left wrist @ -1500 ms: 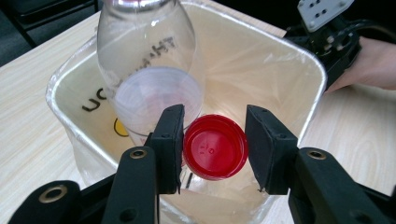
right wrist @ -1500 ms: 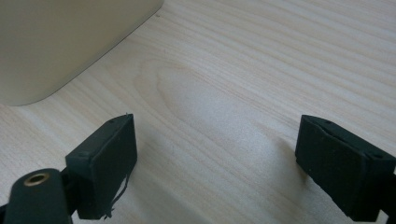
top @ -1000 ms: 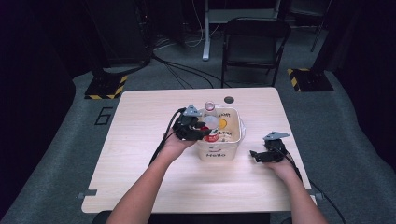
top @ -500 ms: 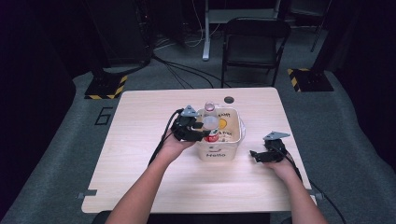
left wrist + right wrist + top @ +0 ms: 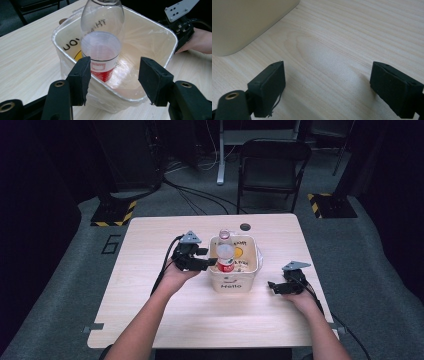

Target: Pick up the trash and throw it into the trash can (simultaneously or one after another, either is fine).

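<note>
The left gripper [image 5: 113, 80] has just been opening, its jaws apart and clear of the bottle [image 5: 102, 42] standing in the lined bin [image 5: 155, 32]; the bottle's top is cut off. Farther right, the right gripper [image 5: 272, 285] rests wide open on the table [image 5: 150, 320].

Clear plastic bottle [image 5: 102, 42], red label, empty, upside down, leaning in lined cream bin [image 5: 165, 37]
</note>
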